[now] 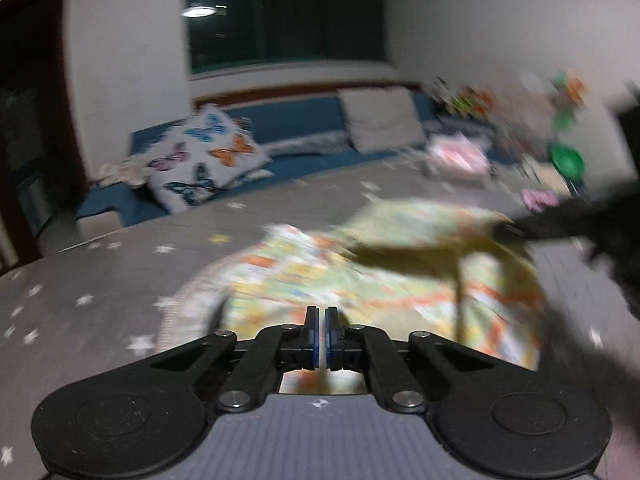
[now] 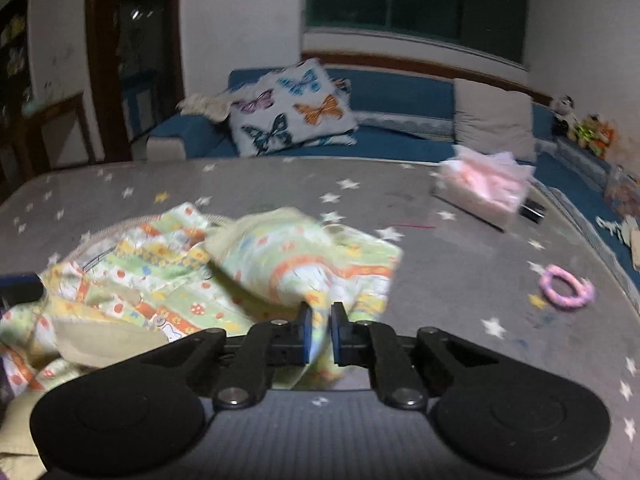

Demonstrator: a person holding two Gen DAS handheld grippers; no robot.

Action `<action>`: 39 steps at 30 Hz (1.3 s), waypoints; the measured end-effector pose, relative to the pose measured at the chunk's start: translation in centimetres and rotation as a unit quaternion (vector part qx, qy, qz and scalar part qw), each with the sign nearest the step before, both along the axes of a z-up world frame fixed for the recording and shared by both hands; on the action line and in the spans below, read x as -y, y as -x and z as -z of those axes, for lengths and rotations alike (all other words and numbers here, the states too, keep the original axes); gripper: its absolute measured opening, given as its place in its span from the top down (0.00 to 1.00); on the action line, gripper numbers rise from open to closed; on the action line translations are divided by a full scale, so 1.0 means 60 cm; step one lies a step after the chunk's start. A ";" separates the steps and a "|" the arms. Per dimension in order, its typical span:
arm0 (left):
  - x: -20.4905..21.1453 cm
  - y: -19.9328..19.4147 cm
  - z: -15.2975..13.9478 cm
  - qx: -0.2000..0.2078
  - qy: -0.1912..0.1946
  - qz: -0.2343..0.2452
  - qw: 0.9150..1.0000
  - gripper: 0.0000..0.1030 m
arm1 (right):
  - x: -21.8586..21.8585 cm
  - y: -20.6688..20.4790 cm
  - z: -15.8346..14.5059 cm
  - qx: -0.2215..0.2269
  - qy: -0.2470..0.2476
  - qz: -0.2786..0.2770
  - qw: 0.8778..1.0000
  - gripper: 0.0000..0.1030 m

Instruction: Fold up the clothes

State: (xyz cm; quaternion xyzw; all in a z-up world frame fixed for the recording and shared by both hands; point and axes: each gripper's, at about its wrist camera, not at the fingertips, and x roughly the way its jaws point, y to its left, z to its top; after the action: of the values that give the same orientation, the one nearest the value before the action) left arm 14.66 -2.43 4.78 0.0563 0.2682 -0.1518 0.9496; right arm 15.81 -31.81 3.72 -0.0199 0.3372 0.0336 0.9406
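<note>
Right gripper (image 2: 319, 322): jaws nearly together, with a bunched edge of the printed garment (image 2: 256, 264) pinched between the blue pads. Left gripper (image 1: 320, 328): pads almost touching with only a sliver between them. Cloth lies directly beyond and below its tips, but whether any is clamped I cannot tell; the left wrist view is motion-blurred.

Location: garment lies crumpled on the grey star-print cover (image 2: 280, 184) of the bed, near side, spreading from centre toward the left. In the left wrist view its far right part is lifted clear of the cover where the right gripper holds it, casting a dark shadow beneath.

Handling, judged: thin, soft and light; it drapes and bunches freely and has no stiffness to hold a shape. Likely to sag between two grip points, so tension is needed to spread it flat. Not fragile, not obviously slippery. Best holds look like a hem, edge or corner rather than mid-panel, one per gripper, well apart.

Appearance: pale green and yellow ground, orange bands, small flowers and cartoon figures; plain cream inner face showing at folds. Garment type cannot be told.
</note>
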 end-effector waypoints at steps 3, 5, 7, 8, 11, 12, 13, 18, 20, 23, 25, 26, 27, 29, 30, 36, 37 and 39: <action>-0.059 0.006 -0.020 0.009 0.022 -0.052 0.998 0.98 | 0.037 0.036 -0.016 0.017 -0.015 0.029 0.999 0.93; -0.101 0.011 -0.029 0.011 0.039 -0.085 0.996 0.97 | 0.063 0.060 -0.024 0.026 -0.026 0.051 0.998 0.93; -0.126 0.019 -0.031 0.010 0.042 -0.097 0.994 0.97 | 0.083 0.077 -0.022 0.022 -0.033 0.060 0.997 0.93; -0.129 0.022 -0.029 0.006 0.040 -0.093 0.995 0.97 | 0.083 0.080 -0.018 0.018 -0.029 0.057 0.998 0.91; -0.119 0.029 -0.019 -0.013 0.030 -0.066 0.997 0.96 | 0.078 0.084 -0.010 0.006 -0.020 0.045 0.999 0.90; -0.108 0.032 -0.015 -0.018 0.027 -0.054 0.998 0.95 | 0.072 0.081 -0.007 0.003 -0.019 0.039 0.999 0.89; -0.096 0.034 -0.009 -0.021 0.022 -0.042 0.999 0.94 | 0.066 0.078 -0.005 0.000 -0.017 0.032 0.999 0.88; -0.024 0.038 0.015 -0.034 -0.005 0.012 0.999 0.53 | 0.023 0.048 0.000 -0.003 -0.013 -0.003 1.000 0.75; 0.003 0.037 0.021 -0.034 -0.016 0.035 0.999 0.52 | 0.003 0.032 0.002 -0.003 -0.004 -0.019 1.000 0.68; 0.039 0.028 0.030 -0.037 -0.027 0.061 0.997 0.50 | -0.023 0.006 0.006 -0.005 0.008 -0.041 0.999 0.61; 0.057 0.022 0.040 -0.040 -0.034 0.069 0.996 0.50 | -0.037 -0.013 0.009 -0.009 0.017 -0.051 0.998 0.60; 0.064 0.018 0.044 -0.042 -0.038 0.073 0.996 0.50 | -0.044 -0.022 0.011 -0.011 0.021 -0.057 0.998 0.58; 0.071 0.013 0.049 -0.044 -0.041 0.076 0.995 0.50 | -0.051 -0.032 0.012 -0.013 0.026 -0.062 0.998 0.56; 0.079 0.007 0.056 -0.047 -0.042 0.085 0.994 0.51 | -0.061 -0.050 0.016 -0.016 0.034 -0.071 0.997 0.55; 0.082 0.004 0.059 -0.049 -0.043 0.090 0.994 0.55 | -0.065 -0.060 0.019 -0.018 0.038 -0.074 0.996 0.52; 0.088 -0.010 0.067 -0.054 -0.036 0.104 0.992 0.92 | -0.074 -0.121 0.045 -0.030 0.056 -0.074 0.995 0.40; 0.085 -0.012 0.065 -0.053 -0.030 0.103 0.993 0.93 | -0.074 -0.128 0.051 -0.035 0.057 -0.076 0.995 0.38; 0.079 -0.012 0.059 -0.048 -0.021 0.099 0.994 0.93 | -0.076 -0.138 0.060 -0.040 0.062 -0.080 0.994 0.39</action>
State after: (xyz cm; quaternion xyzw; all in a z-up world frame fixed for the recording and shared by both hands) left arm 15.38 -7.18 1.23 0.0948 0.3095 -0.2423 0.9146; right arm 24.06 -27.24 0.13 -0.1036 0.3735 0.0890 0.9175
